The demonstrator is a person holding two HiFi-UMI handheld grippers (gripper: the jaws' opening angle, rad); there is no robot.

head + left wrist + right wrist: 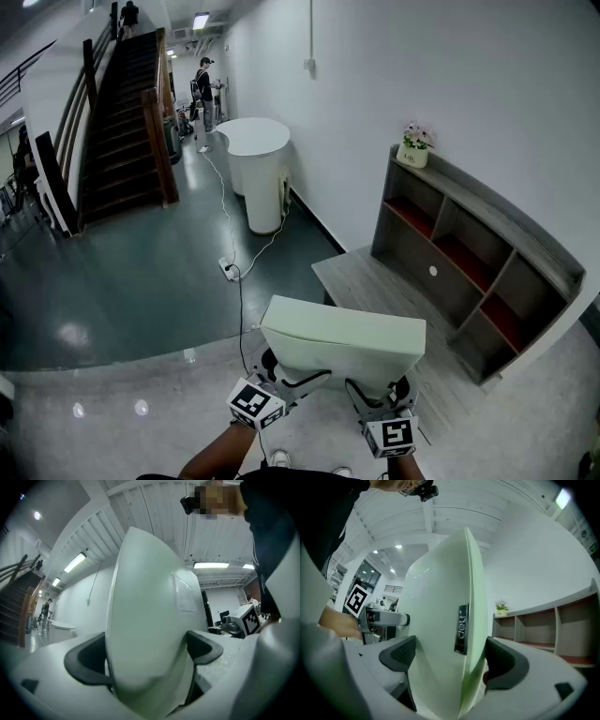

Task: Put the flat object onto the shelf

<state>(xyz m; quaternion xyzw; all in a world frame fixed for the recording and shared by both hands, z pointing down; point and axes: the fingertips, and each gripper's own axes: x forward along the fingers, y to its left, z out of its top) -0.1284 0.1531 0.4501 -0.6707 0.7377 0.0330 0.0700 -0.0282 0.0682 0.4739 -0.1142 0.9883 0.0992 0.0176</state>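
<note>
Two handheld grippers are holding a white flat object (pixel 342 342) aloft at six o'clock; the left gripper (pixel 292 375) and right gripper (pixel 377 392) are each standing wide-jawed, pads pressing its opposite faces; the grey shelf (pixel 469 253) is waiting at two o'clock, well apart.

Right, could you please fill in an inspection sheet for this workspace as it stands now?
Surface: grey wooden platform in front of the shelf, bare where visible.
Job's things: flat object, pale and box-like, held in the air short of the shelf; the shelf's compartments look empty.
Clutter: flower pot on the shelf's top, at its far end.
Grippers: left gripper and right gripper each shut on the flat object's near edge.
Cables: white cable runs along the floor to a power strip.
Surroundings: white counter, staircase, person far off.
</note>
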